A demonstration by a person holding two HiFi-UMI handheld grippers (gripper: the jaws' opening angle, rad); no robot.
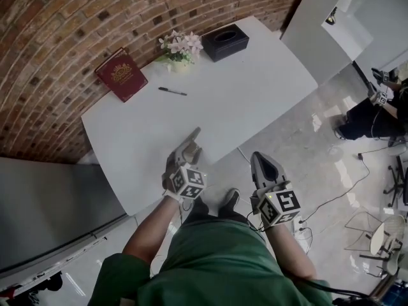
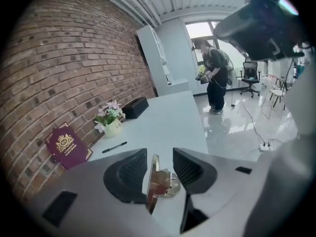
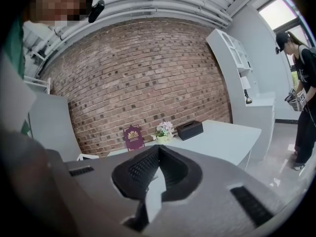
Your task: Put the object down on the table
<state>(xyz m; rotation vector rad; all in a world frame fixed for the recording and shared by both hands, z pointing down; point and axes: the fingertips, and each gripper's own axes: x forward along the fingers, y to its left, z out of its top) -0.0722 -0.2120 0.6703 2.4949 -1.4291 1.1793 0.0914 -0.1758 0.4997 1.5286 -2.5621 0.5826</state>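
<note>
Left gripper view: object (image 2: 157, 182) along jaws

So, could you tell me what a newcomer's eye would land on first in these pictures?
Probably the dark red book at the white table's far corner by the brick wall, with flowers and a black box further along. Nearer, a shiny metal piece stands between the left claw's parted jaws.

One book (image 1: 121, 74), one pen (image 1: 172, 91), one flowerpot (image 1: 180, 51), one box (image 1: 225, 41), one metal object (image 2: 159, 184)
</note>
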